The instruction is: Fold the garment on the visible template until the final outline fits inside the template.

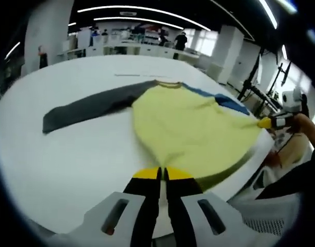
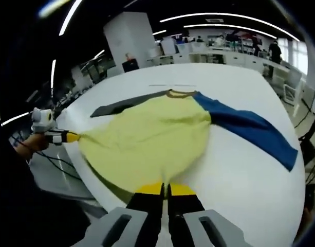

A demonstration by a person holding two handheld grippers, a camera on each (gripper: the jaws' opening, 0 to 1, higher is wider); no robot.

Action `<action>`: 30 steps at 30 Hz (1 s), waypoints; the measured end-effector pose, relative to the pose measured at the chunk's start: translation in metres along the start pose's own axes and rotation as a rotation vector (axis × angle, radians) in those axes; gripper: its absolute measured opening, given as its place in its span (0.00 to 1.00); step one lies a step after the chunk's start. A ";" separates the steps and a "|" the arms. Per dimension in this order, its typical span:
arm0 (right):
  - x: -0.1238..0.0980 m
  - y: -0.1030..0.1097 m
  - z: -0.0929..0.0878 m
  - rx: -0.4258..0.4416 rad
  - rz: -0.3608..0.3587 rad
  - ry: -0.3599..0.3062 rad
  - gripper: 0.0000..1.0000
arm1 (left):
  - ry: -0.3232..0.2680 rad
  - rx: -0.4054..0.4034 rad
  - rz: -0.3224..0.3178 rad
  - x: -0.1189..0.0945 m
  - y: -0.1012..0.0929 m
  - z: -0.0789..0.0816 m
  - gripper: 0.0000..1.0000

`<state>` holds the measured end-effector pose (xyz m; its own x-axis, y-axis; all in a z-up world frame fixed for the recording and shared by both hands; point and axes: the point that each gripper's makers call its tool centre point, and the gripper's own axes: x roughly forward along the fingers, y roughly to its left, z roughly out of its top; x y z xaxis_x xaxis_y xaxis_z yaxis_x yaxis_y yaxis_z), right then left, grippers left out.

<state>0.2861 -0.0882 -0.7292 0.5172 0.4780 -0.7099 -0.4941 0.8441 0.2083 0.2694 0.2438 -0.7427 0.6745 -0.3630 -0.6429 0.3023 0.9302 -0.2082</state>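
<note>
Both jaws clamped on shirt [image 1: 193, 128] hem.

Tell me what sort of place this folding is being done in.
Probably an open-plan lab or workshop. The shirt lies on a big white table under long ceiling light strips, with rows of white benches and people standing at the back, and white pillars between.

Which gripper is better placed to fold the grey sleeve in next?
Probably the left. Both grippers, left and right, are shut on the shirt hem, but the grey sleeve stretches out on the left gripper's side, while the blue sleeve lies on the right's.
</note>
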 end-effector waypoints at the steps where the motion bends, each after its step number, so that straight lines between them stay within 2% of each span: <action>1: 0.001 -0.002 -0.005 0.001 -0.010 0.016 0.00 | 0.012 -0.006 0.002 0.001 0.001 -0.005 0.01; 5: 0.005 -0.004 -0.020 0.015 -0.027 0.049 0.00 | 0.049 -0.027 0.021 0.004 0.002 -0.020 0.01; 8: 0.009 -0.002 -0.034 0.106 -0.023 0.080 0.00 | 0.076 -0.028 0.027 0.007 0.001 -0.028 0.01; 17: 0.019 -0.008 -0.062 0.128 -0.053 0.128 0.00 | 0.138 -0.011 0.049 0.012 0.003 -0.048 0.01; 22: 0.022 -0.010 -0.071 0.130 -0.063 0.149 0.00 | 0.156 -0.009 0.056 0.014 0.005 -0.054 0.01; 30: 0.025 -0.012 -0.073 0.130 -0.063 0.154 0.00 | 0.193 0.006 0.074 0.014 0.010 -0.065 0.01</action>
<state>0.2536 -0.1046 -0.7986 0.4268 0.3888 -0.8165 -0.3647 0.9002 0.2380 0.2381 0.2515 -0.8012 0.5536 -0.2758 -0.7858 0.2613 0.9535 -0.1506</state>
